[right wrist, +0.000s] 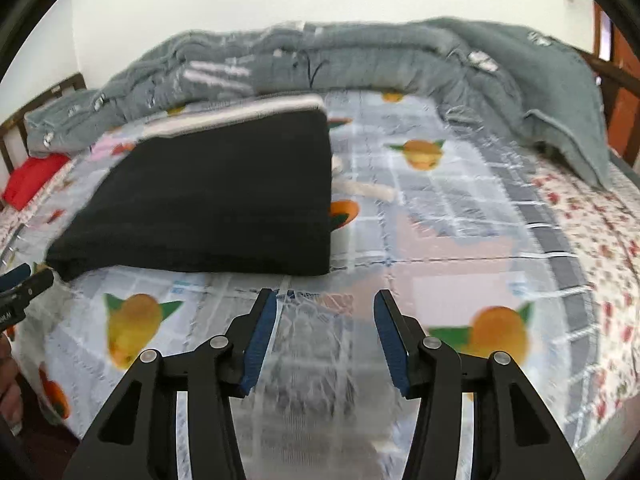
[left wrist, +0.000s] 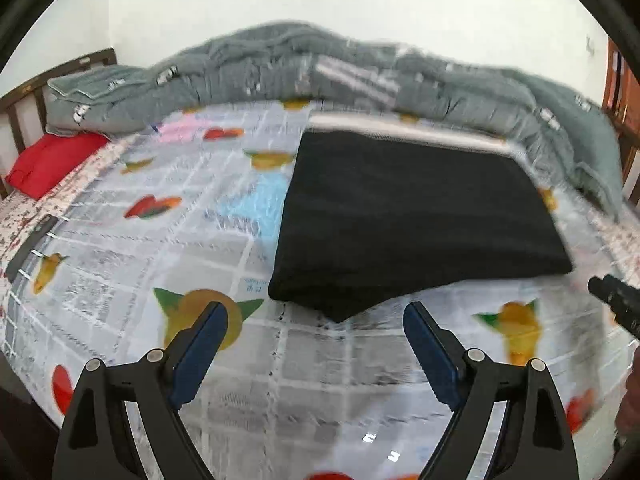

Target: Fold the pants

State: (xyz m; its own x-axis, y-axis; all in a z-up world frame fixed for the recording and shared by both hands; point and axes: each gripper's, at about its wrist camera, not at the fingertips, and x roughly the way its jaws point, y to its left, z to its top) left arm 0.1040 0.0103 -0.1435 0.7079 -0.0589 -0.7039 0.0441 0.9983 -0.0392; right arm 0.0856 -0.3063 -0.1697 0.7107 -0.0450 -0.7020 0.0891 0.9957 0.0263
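The black pants [left wrist: 412, 216] lie folded into a flat rectangle on the patterned bedsheet, with a white stripe along the far edge. They also show in the right wrist view [right wrist: 216, 200], left of centre. My left gripper [left wrist: 316, 316] is open and empty, just short of the pants' near corner. My right gripper [right wrist: 326, 304] is open and empty, a little below the pants' near right corner. The right gripper's tip shows at the left wrist view's right edge [left wrist: 616, 304]. The left gripper's tip shows at the right wrist view's left edge [right wrist: 24, 284].
A grey quilt [left wrist: 320, 72] is bunched along the far side of the bed, also in the right wrist view [right wrist: 360, 60]. A red pillow [left wrist: 52, 164] lies by the wooden headboard [left wrist: 24, 100] at far left. The bed's near edge runs below the grippers.
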